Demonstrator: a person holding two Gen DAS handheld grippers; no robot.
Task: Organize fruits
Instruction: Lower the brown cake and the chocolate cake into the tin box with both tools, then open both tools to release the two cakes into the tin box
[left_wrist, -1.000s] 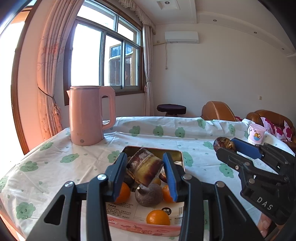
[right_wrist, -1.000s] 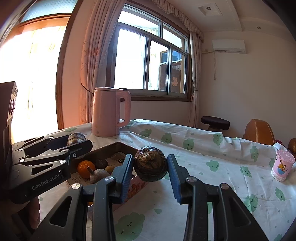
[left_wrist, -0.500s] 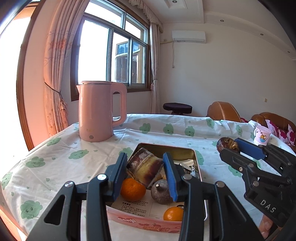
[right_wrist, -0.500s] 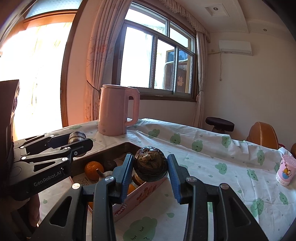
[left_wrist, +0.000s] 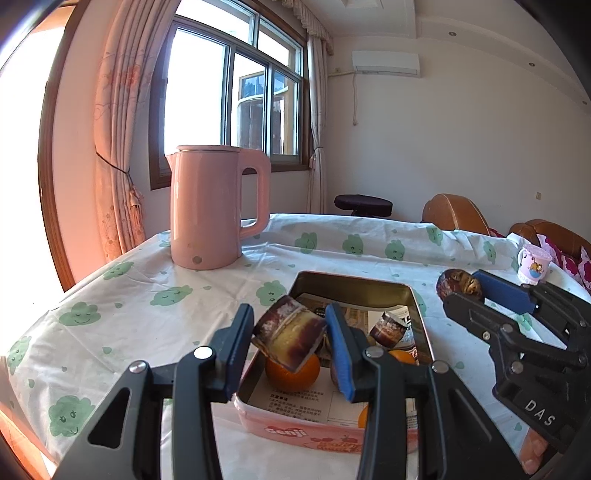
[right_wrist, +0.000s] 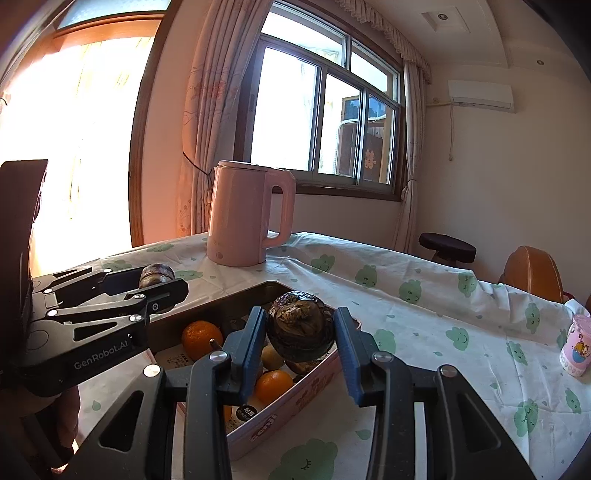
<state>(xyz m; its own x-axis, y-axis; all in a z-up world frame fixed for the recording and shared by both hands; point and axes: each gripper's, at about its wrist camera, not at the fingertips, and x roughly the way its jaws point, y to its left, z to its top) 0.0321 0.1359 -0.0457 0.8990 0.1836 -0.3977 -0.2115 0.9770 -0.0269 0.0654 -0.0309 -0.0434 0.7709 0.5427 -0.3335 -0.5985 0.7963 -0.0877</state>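
Left gripper (left_wrist: 290, 341): blue pads clamped on a short piece of sugarcane (left_wrist: 289, 343), purple rind with a pale cut face, held tilted in the air above the near left corner of the tin box (left_wrist: 295, 430).

Right gripper (right_wrist: 300, 334): jaws closed on a dark round fruit (right_wrist: 300, 326) with wrinkled brown-purple skin, held above the box's right-hand rim.

Box: pink tin lined with printed paper, sitting on the table (left_wrist: 129, 306) near its front edge. It holds oranges (left_wrist: 292, 371), a second cut cane piece (left_wrist: 388, 328) by the right wall, and some darker fruit partly hidden behind the pads.

Pink kettle (left_wrist: 216, 206) stands upright toward the table's far left corner, well apart from the box. A small pink cup (left_wrist: 533, 264) stands at the far right edge.
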